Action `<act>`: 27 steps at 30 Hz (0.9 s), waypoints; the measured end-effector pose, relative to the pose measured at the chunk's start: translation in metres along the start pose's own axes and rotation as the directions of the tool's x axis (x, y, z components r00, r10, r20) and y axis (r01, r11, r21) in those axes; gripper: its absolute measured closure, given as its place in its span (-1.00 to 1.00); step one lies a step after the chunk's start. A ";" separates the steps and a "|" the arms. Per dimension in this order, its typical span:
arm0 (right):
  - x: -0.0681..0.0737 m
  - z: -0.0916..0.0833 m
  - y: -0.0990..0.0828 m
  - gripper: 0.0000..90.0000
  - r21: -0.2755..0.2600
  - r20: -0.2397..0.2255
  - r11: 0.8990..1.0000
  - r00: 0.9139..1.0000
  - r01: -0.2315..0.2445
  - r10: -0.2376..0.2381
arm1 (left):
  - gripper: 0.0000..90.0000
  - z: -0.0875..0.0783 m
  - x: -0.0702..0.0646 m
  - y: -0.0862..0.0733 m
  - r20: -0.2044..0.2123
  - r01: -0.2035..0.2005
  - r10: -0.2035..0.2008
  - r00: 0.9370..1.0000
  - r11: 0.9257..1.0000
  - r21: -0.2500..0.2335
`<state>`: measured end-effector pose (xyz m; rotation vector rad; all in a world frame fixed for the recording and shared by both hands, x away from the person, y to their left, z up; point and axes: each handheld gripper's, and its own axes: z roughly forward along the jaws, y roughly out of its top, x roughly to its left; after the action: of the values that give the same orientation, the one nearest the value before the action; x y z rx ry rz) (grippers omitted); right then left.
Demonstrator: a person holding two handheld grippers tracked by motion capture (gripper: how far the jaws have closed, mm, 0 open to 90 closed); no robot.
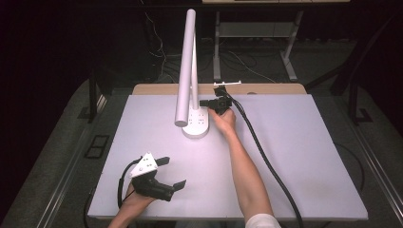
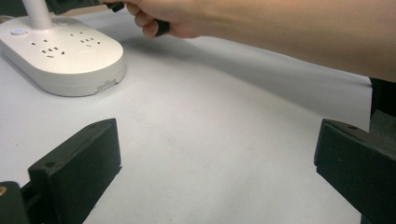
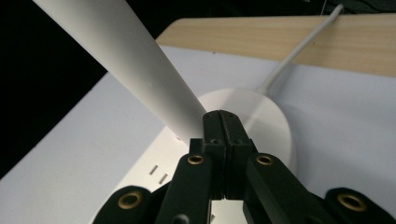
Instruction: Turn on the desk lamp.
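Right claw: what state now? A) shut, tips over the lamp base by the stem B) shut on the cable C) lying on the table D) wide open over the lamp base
A: in the right gripper view the right claw has its jaws pressed together with nothing between them, poised over the lamp base beside the stem.

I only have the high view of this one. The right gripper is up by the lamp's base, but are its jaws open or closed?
Observer: Closed. In the right gripper view the right gripper has its jaws pressed together, nothing between them.
Reviewer: Where do the tips sit?
Observer: Over the white lamp base, close beside the lamp's stem; I cannot tell if they touch.
Reviewer: Anything on the base?
Observer: The left gripper view shows socket slots and a round button on the base.
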<state>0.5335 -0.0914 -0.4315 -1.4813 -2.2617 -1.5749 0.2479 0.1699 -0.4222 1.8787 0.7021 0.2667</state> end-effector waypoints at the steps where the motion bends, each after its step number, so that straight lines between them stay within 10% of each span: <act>1: 0.001 -0.003 0.002 0.98 -0.006 -0.003 1.000 1.000 0.006 -0.006 | -1.00 0.000 0.000 0.000 -0.002 0.000 0.000 1.000 1.000 0.000; 27: 0.010 -0.079 0.007 0.98 0.058 0.014 0.983 0.984 0.174 -0.175 | -1.00 0.004 0.000 -0.001 -0.003 -0.017 0.017 1.000 1.000 0.021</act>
<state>0.4960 -0.1424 -0.3828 -1.3226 -2.4868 -1.5279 0.2496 0.1672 -0.4242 1.9053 0.6944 0.2745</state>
